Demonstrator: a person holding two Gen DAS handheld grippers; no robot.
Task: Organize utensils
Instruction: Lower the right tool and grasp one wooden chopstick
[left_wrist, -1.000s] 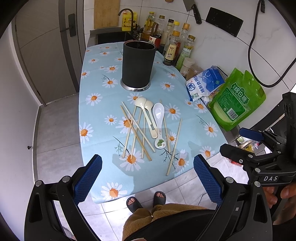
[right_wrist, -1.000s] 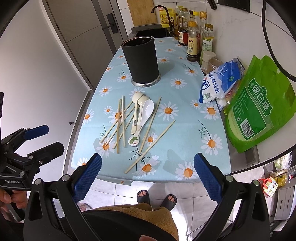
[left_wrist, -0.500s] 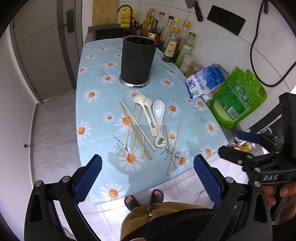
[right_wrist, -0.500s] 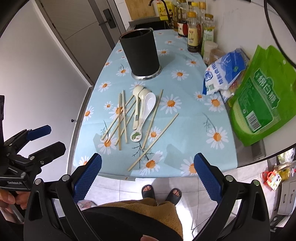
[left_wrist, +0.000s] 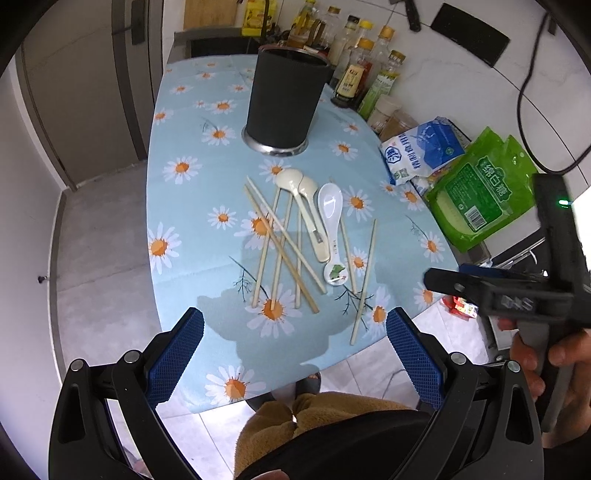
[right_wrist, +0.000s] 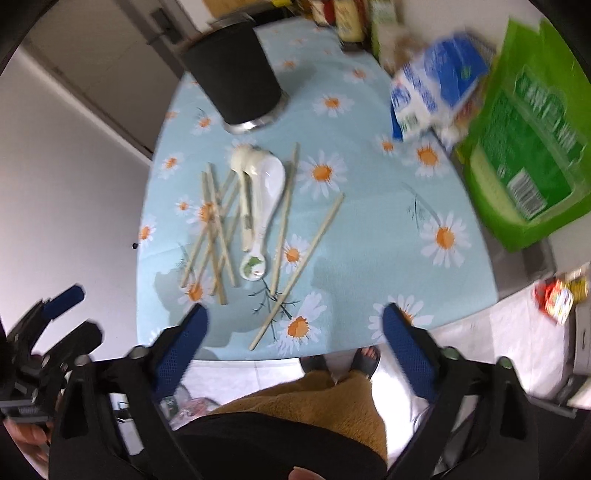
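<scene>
The chopsticks (left_wrist: 280, 247) lie loose in a crossed heap on the desk (left_wrist: 192, 236), just in front of the black holder (left_wrist: 286, 103) that I take to be their destination; three spoons (left_wrist: 314, 214) lie against the heap on its right, bowls toward the holder. Two more chopsticks sit apart on the far side of the spoons, the outermost stray chopstick (right_wrist: 299, 269) running from beside the spoons down to the desk's near edge. Nearly every long axis runs from the holder toward the person, so each piece points roughly along the tongs' line of sight.

The right tongs (right_wrist: 291, 339) hang above the near edge with the stray chopstick's lower end between their pads but untouched; their jaws have just been closing a little, still released and empty. The left tongs (left_wrist: 295, 354) are likewise spread wide, holding nothing, over the edge below the main heap. By my reckoning the right hand is nearer the stray stick, the left nearer the heap.

The desk wears a pale blue daisy-print cloth; behind the holder stand sauce bottles (left_wrist: 369, 74), to its right a blue packet (left_wrist: 424, 147) and a green bag (left_wrist: 480, 192), in a tiled kitchen.
</scene>
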